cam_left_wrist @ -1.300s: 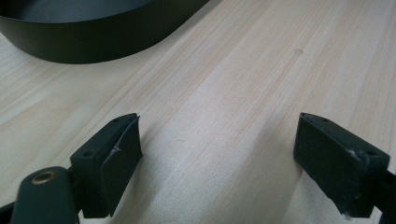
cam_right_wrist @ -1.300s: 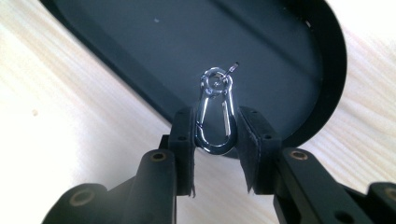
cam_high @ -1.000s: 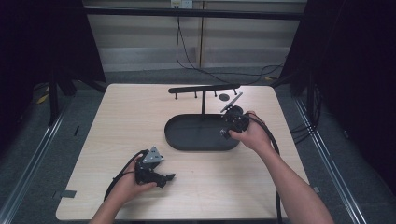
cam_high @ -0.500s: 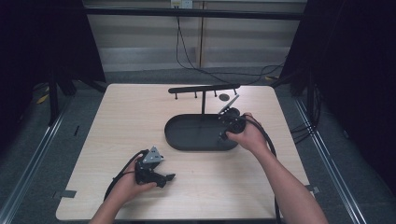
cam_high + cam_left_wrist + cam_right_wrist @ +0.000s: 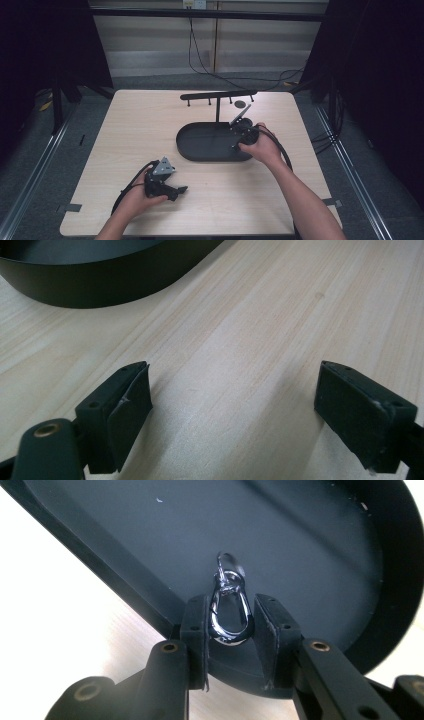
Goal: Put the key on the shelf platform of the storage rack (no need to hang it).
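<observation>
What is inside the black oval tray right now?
The right gripper holds a silver snap clasp over the tray floor, which looks bare around it. A stand post rises from the tray. The hand covers its right end.

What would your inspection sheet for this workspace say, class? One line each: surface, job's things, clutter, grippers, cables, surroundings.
Surface: pale wooden table.
Job's things: silver clasp over the black oval tray; black hanging stand rising from the tray.
Clutter: small dark disc behind the stand.
Grippers: right gripper shut on the clasp; left gripper open above bare wood.
Cables: one trailing from each gripper; more on the floor behind.
Surroundings: dark curtains, grey floor.
</observation>
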The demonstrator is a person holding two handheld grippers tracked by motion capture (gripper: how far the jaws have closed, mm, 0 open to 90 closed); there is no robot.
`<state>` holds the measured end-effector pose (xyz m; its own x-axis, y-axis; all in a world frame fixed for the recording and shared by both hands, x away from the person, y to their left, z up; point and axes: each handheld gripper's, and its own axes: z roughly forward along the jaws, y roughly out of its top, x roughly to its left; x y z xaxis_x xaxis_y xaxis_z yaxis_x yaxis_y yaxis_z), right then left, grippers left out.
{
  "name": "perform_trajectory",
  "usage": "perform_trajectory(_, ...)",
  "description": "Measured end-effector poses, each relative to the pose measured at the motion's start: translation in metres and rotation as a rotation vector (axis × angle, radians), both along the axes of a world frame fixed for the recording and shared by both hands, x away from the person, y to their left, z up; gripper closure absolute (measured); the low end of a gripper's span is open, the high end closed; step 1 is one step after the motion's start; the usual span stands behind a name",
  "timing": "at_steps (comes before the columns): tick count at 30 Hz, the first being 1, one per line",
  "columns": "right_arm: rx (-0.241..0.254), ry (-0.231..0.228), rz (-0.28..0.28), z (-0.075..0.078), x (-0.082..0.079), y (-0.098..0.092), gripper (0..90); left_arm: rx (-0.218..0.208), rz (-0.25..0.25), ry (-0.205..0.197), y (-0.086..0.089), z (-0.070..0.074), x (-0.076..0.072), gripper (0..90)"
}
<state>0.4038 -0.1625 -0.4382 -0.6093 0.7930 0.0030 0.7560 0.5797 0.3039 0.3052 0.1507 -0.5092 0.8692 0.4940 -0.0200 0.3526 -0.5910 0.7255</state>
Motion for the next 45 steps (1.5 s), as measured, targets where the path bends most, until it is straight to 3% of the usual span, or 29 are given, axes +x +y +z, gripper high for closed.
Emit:
perform_trajectory(13, 0.007, 0.014, -0.01, -0.009, 0.005, 0.0, 68.3, -0.002, -0.002, 0.003, 0.0, 0.0, 0.0, 14.8)
perform_trajectory(17, 0.008, -0.004, -0.022, -0.01, 0.007, -0.003, 68.2, -0.002, -0.001, 0.002, 0.0, 0.0, 0.0, 14.7)
perform_trajectory(45, 0.016, -0.006, -0.04, -0.02, 0.011, -0.005, 68.1, -0.001, 0.0, 0.0, 0.0, 0.0, 0.0, 14.7)
